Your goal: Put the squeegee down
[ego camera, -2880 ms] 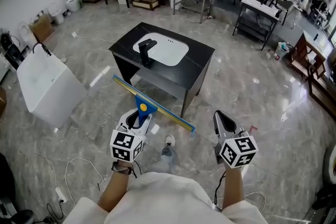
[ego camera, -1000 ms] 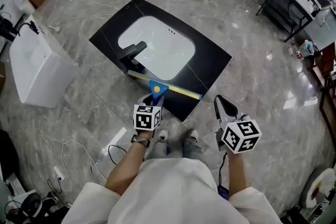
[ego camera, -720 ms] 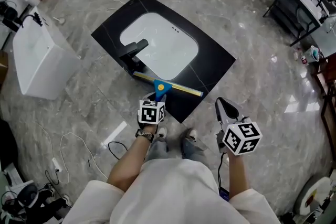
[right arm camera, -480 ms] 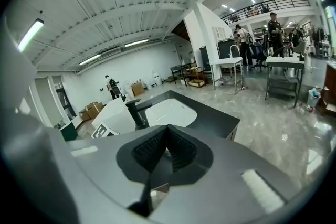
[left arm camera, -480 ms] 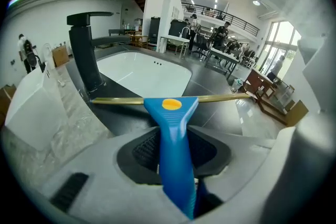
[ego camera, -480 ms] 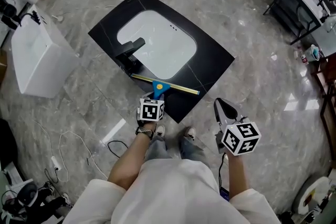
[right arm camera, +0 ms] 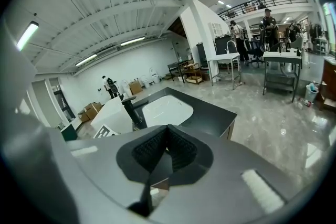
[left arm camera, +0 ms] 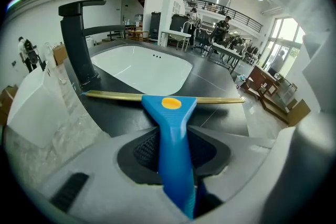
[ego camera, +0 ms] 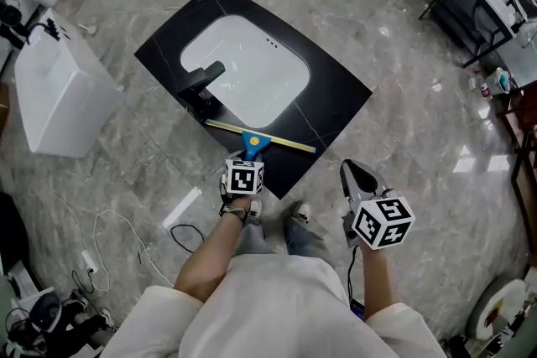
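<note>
Left tongs [ego camera: 248, 161], closing on the squeegee [ego camera: 252, 141], brought it down to the tabletop [ego camera: 331, 101]. Right tongs [ego camera: 356, 172] clenched, empty. Now let go.

Squeegee [left arm camera: 170, 128] handle's end hidden between closing fingers [left arm camera: 143, 148]

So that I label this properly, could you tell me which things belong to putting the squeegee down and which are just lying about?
Job in hand:
- squeegee
- left gripper, jaws closing with its handle between them
- black countertop

Lying about:
- faucet
- white floor-standing sink
- floor cables
- right gripper, shut and empty
</note>
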The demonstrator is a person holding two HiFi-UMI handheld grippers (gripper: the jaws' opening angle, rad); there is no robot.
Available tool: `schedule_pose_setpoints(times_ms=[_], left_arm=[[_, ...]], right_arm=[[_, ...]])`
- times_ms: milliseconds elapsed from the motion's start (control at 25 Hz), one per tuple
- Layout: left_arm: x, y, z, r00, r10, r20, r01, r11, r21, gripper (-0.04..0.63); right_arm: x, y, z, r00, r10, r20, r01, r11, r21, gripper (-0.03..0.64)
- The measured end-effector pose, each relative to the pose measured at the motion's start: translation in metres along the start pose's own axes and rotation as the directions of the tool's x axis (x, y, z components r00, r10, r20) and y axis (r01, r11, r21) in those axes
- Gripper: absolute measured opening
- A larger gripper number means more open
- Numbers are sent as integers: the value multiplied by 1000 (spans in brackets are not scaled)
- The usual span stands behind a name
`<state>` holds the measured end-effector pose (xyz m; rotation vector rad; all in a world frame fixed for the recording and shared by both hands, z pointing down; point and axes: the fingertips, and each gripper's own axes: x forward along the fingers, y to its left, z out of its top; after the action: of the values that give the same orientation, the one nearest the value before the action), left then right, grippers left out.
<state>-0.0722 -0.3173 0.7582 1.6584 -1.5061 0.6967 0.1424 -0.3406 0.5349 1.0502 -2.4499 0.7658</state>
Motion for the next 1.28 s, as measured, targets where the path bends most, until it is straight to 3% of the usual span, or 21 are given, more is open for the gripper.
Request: schedule_pose_setpoints(times_ms=[480,840,1280], left_arm=[[5,-3,2,1000,6,-15,-6,998,55,149],[1,-5,0,1000,-8,-14,8,999,53,218],[-36,-3,11,998,-37,52,34,998,54,208]], right_arm=[[8,2,-2,1000,2,-13,-2,1000,6,6],[8,4,-3,1000,-2,-16,2,1000,7,6],[3,14,7,1000,10,12,-10,1000,-10,6]])
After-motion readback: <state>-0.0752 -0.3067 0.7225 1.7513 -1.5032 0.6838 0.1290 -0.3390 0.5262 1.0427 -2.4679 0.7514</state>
